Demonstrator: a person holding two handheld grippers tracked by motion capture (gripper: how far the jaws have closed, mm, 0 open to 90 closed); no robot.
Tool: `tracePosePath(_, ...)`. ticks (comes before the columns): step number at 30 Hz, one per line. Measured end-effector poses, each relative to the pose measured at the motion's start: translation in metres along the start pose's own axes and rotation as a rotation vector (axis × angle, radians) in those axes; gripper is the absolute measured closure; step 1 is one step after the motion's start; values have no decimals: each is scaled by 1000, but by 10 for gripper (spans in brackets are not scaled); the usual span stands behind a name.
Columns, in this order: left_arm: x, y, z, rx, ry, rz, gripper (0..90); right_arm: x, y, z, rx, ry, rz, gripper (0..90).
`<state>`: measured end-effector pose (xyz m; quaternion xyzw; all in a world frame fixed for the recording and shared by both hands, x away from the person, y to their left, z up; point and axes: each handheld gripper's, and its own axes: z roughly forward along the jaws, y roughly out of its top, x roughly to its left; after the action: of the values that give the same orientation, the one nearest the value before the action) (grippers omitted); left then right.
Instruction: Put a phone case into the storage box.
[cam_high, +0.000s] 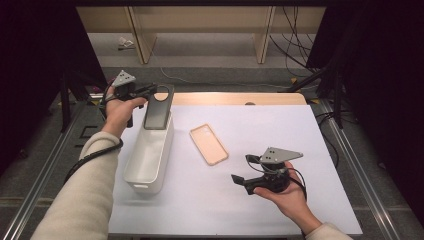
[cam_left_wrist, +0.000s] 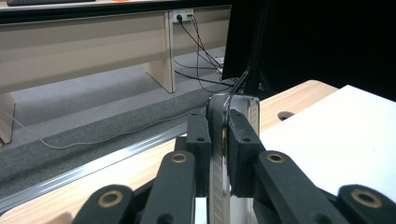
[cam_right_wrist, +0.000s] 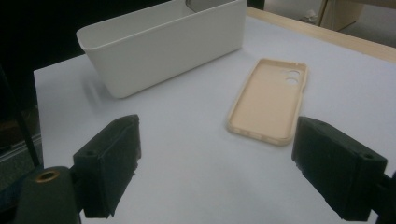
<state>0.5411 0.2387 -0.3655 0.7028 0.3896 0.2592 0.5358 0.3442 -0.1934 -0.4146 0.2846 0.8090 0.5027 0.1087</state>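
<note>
Left gripper (cam_high: 152, 91) is clamped on the dark phone (cam_high: 159, 107) above the white bin's (cam_high: 145, 170) far end; right gripper (cam_high: 239, 172) hangs wide open, empty, near the beige case (cam_high: 209, 144).

Cream knit sleeves (cam_high: 82, 190) cover both forearms; each black gripper, left (cam_high: 150, 90) at ten o'clock, right (cam_high: 239, 181) at five, carries a grey three-cornered plate (cam_high: 280, 155), brass-ringed pivots (cam_left_wrist: 110, 198) and a black cable (cam_high: 90, 157).

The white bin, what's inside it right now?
The white bin looks bare along its visible floor. The dark phone, clamped in the left tongs, stands over its far end and hides what lies beneath.
</note>
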Motion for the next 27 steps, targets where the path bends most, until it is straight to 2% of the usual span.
tracePosePath(27, 5, -15, 5, 32, 8, -23, 807, 0, 0, 0, 1, 0, 1, 165)
